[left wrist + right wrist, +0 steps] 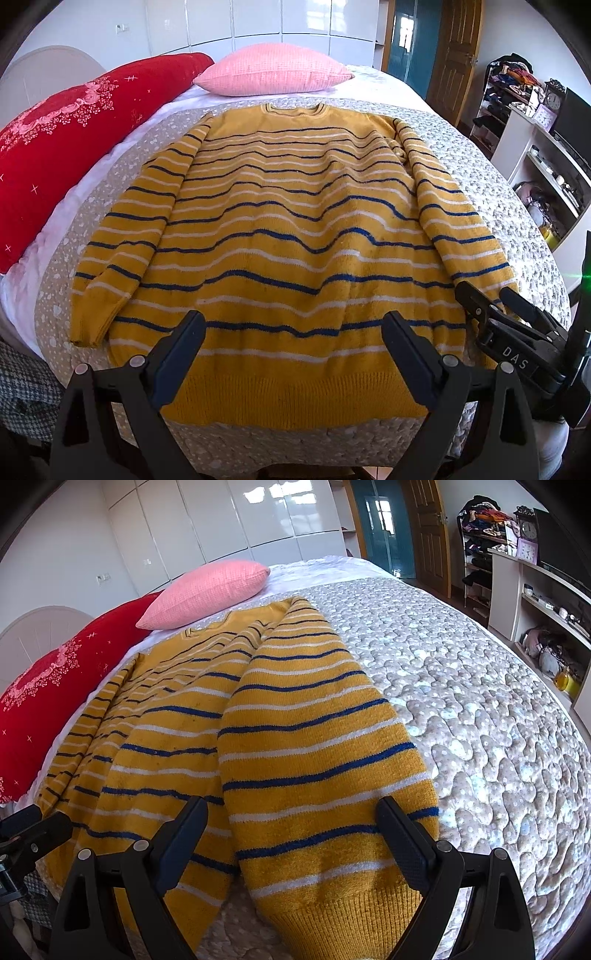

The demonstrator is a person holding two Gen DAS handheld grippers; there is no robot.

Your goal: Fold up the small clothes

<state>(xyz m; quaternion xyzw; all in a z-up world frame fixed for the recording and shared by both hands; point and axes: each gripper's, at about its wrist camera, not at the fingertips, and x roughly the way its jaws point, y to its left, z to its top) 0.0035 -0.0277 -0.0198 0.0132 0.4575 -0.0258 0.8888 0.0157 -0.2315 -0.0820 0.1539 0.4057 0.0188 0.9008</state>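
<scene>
A yellow sweater [295, 221] with blue and white stripes lies flat on the bed, collar at the far end and both sleeves alongside the body. My left gripper [293, 332] hovers open over the hem, its fingers spread wide with nothing between them. At the right, my right gripper [491, 297] sits by the end of the right sleeve. In the right wrist view that sleeve [314, 746] runs away from me, and its ribbed cuff [340, 912] lies between the open fingers of my right gripper [291, 808]. The left gripper [37, 829] shows at the left edge.
A quilted beige bedspread [480, 720] covers the bed. A pink pillow [273, 70] and a red embroidered pillow [74, 129] lie at the head end. White shelves [546, 158] with clutter stand right of the bed, and a wooden door [454, 55] behind.
</scene>
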